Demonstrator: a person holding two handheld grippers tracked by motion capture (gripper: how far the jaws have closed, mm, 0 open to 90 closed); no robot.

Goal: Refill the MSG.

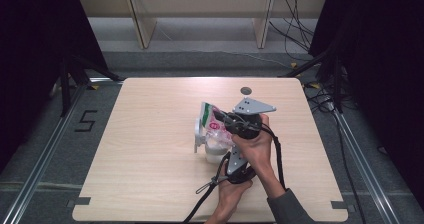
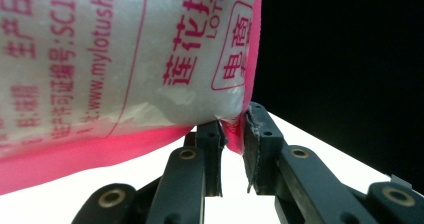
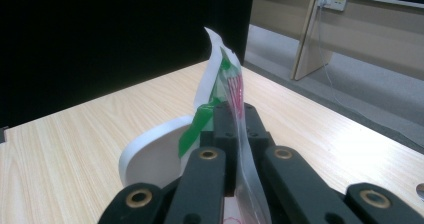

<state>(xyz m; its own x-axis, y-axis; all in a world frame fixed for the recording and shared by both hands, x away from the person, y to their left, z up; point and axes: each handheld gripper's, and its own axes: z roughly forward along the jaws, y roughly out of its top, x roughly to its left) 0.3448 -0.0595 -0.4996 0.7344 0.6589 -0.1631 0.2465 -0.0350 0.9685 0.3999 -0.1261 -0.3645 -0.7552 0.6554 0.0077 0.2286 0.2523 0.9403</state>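
Bag of white granules, clear plastic with pink and green print, is held tilted above a white cup with a side handle, which stands on the surface near its middle, somewhat toward the person's edge. The bag is off the surface, carried between two tongs.

Left tongs: narrowly parted, pinching the pink sealed corner of the bag between the pads. The grip is on a small tab of film only; the bulk of the bag hangs to one side of it.

Right tongs: fully closed on the upper film of the bag, at the green and red printed edge. In the right gripper view, the cup's white rim lies just beyond and below this grip, and the bag's top rises above the jaws as a loose peak.

In the high view, both hands sit close together over the cup, the right hand farther from the person than the left hand.

Judgement: the step in hand appears to be emptying the bag into the cup, or positioning it to do so. Whether the bag's mouth is open, and whether granules are falling, cannot be determined.

Next move, as judged: raise the pinched corner so the contents run toward the mouth, keeping that mouth over the rim. The thin corner hold may slip as the load shifts.
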